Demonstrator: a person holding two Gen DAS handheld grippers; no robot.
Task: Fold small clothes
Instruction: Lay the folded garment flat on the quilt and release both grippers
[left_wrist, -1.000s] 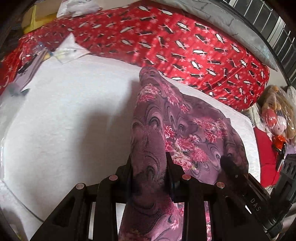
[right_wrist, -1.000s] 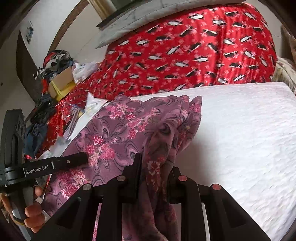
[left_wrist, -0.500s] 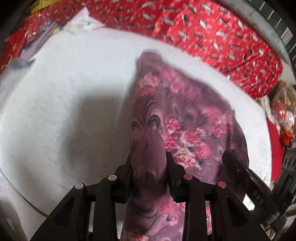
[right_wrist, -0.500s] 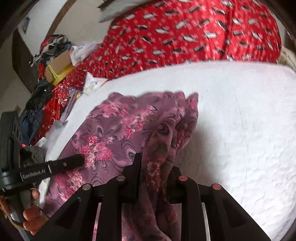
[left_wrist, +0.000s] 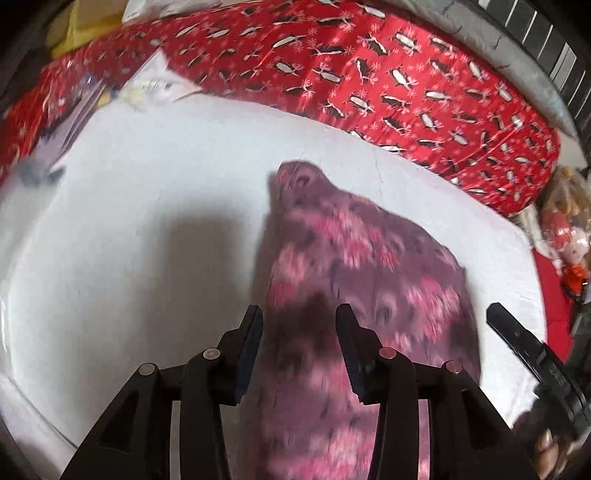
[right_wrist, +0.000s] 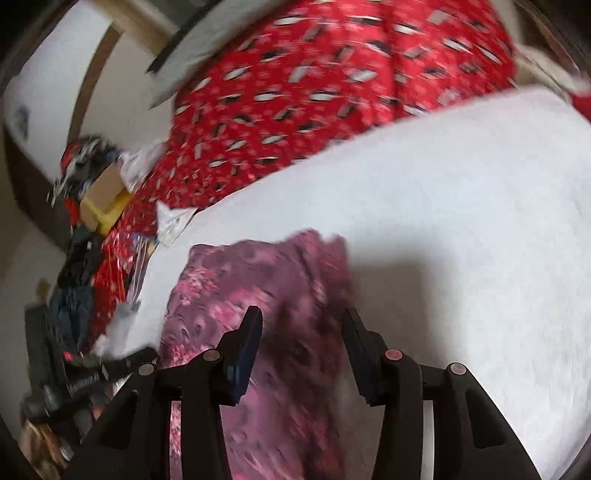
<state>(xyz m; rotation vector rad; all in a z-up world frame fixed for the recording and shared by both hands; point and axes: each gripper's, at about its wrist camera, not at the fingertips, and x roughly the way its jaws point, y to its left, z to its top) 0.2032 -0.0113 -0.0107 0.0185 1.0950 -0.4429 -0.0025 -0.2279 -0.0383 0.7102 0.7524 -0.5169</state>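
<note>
A purple garment with pink flowers (left_wrist: 369, 273) lies on the white bed cover (left_wrist: 155, 221), blurred by motion. My left gripper (left_wrist: 299, 325) is open, its fingers apart over the garment's near end with cloth showing between them. In the right wrist view the same garment (right_wrist: 258, 284) lies below my right gripper (right_wrist: 303, 325), which is also open above it. The right gripper's body (left_wrist: 532, 365) shows at the right edge of the left view; the left gripper's body (right_wrist: 81, 373) shows at the lower left of the right view.
A red patterned quilt (left_wrist: 369, 74) is heaped along the far side of the white cover (right_wrist: 461, 221). Papers and plastic bags (left_wrist: 155, 85) lie at the far left. A pile of clothes and a yellow box (right_wrist: 99, 206) stand at the left. Soft toys (left_wrist: 569, 221) sit at the right.
Both grippers have opened and let go of the garment, which has dropped onto the white cover. Both views are now blurred by motion.
</note>
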